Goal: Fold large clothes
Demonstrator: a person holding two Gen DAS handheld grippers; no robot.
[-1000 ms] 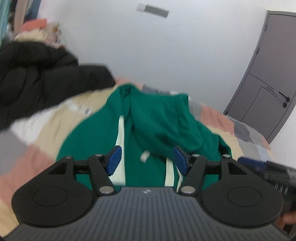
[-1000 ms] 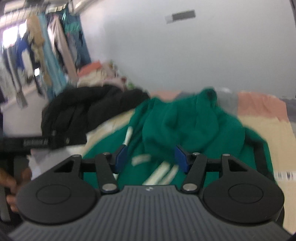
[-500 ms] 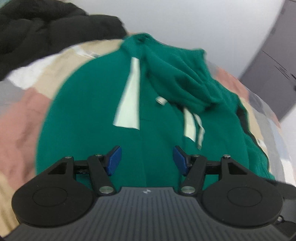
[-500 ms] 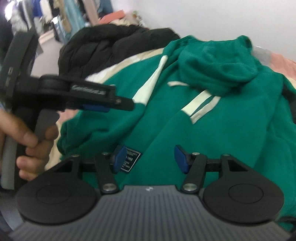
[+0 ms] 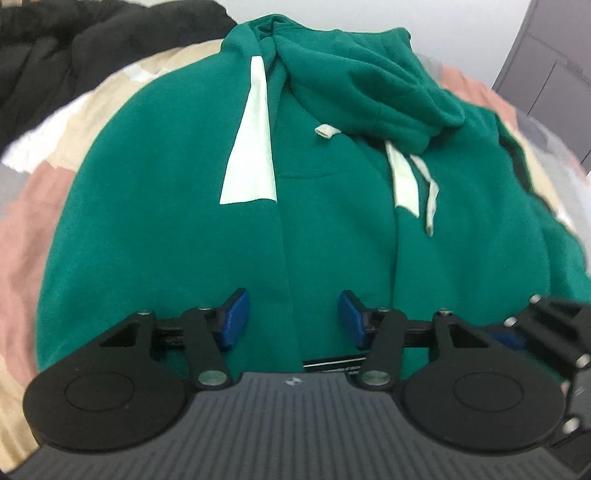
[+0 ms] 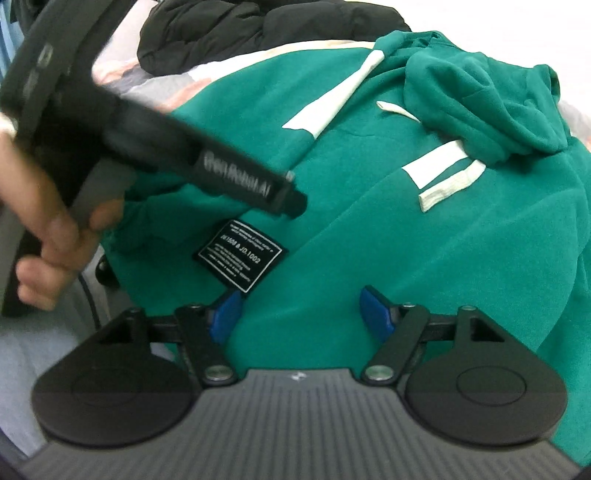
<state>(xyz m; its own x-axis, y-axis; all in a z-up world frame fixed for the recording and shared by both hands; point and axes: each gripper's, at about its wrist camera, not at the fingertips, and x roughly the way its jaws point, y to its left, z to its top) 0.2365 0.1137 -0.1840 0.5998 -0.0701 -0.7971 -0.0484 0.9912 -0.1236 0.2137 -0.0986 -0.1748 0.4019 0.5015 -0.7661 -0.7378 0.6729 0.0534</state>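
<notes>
While the green hoodie (image 5: 332,229) lies spread out front-up on a bed with a patchwork cover (image 5: 26,236) of pink, beige and grey, both tongs hover right over its lower part. Its hood (image 5: 354,77) is flopped down over the chest, with a white drawstring (image 5: 430,199) trailing out below the hood and white stripes running down from the shoulders.

The left tongs (image 5: 293,319) sit over the middle of the hoodie near the hem, pointing steeply down. Their blue pads (image 5: 234,319) stand a moderate way apart and have just been closing a bit, with only flat hoodie fabric showing in the gap, nothing pinched. In the right wrist view a person's hand (image 6: 40,218) is wrapped around the left tool's handle, off to the left of the hoodie.

The right tongs (image 6: 301,314) are over the hoodie's hem too, just below a black sewn-on label (image 6: 240,258) with white print that's too blurry to read fully. Their pads stand fairly wide and have just been opening, again with just fabric under the gap and no grip.

A black puffy jacket (image 6: 258,26) is heaped on the bed beyond the hoodie's shoulder, and a grey door (image 5: 554,74) stands past the hood side.
</notes>
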